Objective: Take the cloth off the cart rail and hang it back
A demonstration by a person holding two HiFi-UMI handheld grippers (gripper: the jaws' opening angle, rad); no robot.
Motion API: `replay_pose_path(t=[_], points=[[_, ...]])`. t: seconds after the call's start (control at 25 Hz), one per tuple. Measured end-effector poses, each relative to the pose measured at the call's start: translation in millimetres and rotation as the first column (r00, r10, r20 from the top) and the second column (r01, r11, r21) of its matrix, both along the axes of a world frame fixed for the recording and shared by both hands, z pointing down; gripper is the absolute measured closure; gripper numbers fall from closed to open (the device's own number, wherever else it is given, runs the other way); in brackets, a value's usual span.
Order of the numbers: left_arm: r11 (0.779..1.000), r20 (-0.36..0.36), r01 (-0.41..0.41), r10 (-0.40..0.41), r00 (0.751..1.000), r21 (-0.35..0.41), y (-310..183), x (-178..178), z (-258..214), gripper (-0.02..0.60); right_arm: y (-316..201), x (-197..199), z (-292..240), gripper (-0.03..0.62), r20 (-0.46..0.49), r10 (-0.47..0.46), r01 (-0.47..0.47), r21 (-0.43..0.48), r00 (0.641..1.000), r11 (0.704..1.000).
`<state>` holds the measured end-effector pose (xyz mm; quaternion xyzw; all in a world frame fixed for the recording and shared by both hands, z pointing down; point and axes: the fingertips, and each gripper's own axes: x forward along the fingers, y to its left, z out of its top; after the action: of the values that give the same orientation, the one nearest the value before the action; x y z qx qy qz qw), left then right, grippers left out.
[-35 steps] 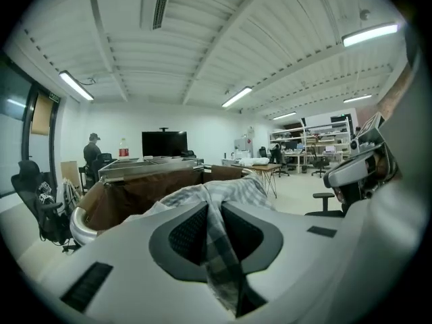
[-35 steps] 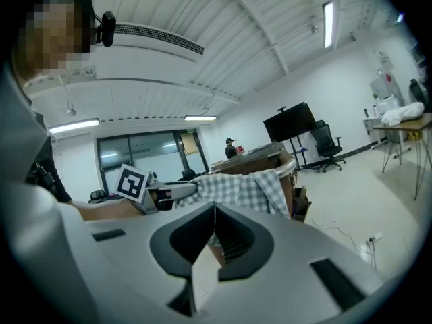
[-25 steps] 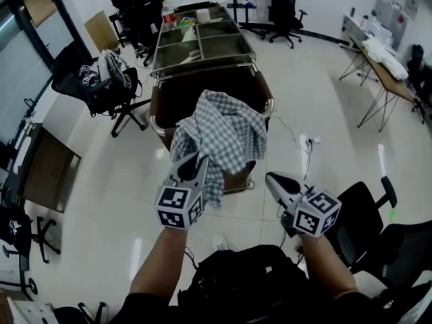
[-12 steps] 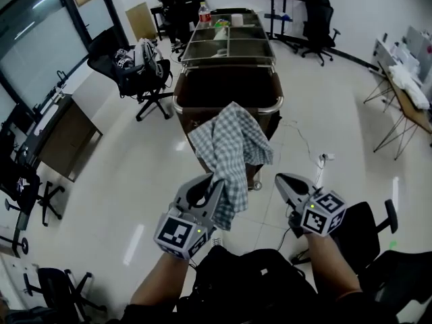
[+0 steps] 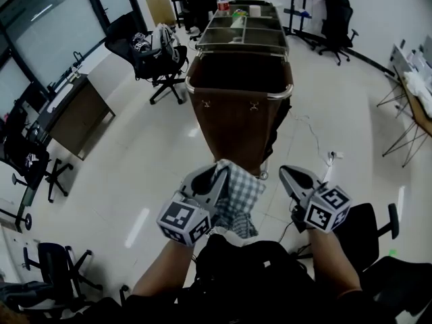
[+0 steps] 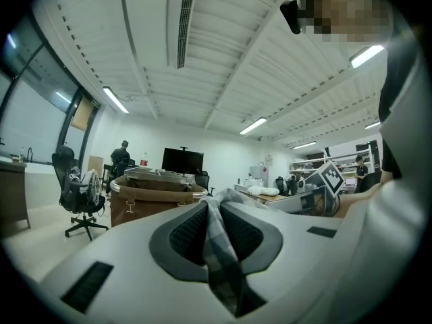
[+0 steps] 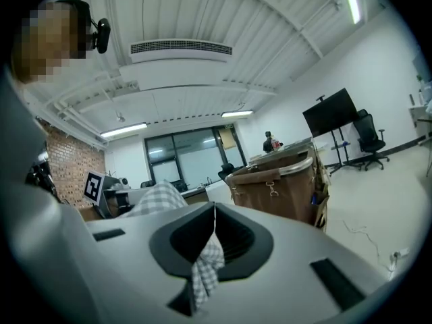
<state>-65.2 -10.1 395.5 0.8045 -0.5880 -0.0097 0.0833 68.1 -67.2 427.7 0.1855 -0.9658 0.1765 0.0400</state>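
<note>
The grey-and-white checked cloth (image 5: 240,196) is off the cart and hangs bunched close to my body, in front of the brown cart (image 5: 237,123) with its metal rail (image 5: 239,94). My left gripper (image 5: 219,175) is shut on one part of the cloth (image 6: 220,250), which runs up between its pads. In the right gripper view a small fold of cloth (image 7: 205,267) is pinched in my right gripper (image 7: 214,216). In the head view the right gripper (image 5: 286,174) is just right of the cloth. The cart (image 6: 154,198) stands ahead of both grippers, its rail bare.
Shelves with a bottle (image 5: 223,4) sit behind the cart. Office chairs (image 5: 156,52) and a desk (image 5: 77,113) are at the left. A black chair (image 5: 368,225) stands at my right, and a cable with a socket strip (image 5: 332,156) lies on the floor.
The cloth was draped over the cart's near rail. It has come off and moved back toward me with both grippers, and the cart now lies farther away.
</note>
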Motion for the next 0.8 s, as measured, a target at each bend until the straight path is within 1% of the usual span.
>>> replay_pose_path(t=[0.16,0.36,0.48,0.6,0.8], points=[[1.0,0.015,0.018,-0.019,1.0,0.01,9.1,-7.0,-0.3,0.535,-1.6,5.2,2.9,0.571,0.023,0.019,-0.019,-0.011,1.0,1.0],[0.997,0.029,0.073,-0.073,0.997,0.024,18.5,-17.4,2.5,0.535,4.0,4.2,-0.4,0.571,0.036,0.01,-0.01,0.0,0.999,1.0],[0.998,0.037,0.066,-0.067,0.997,0.02,20.0,-15.6,4.9,0.535,1.8,3.8,-0.9,0.571,0.036,0.013,-0.013,0.002,0.999,1.0],[0.998,0.032,0.062,-0.063,0.998,0.031,21.1,-12.7,2.9,0.535,1.0,5.0,0.0,0.571,0.033,0.014,-0.014,0.004,0.999,1.0],[0.997,0.04,0.07,-0.072,0.997,0.036,17.3,-11.4,-2.0,0.535,1.5,8.3,-0.7,0.571,0.031,0.016,-0.016,0.007,0.999,1.0]])
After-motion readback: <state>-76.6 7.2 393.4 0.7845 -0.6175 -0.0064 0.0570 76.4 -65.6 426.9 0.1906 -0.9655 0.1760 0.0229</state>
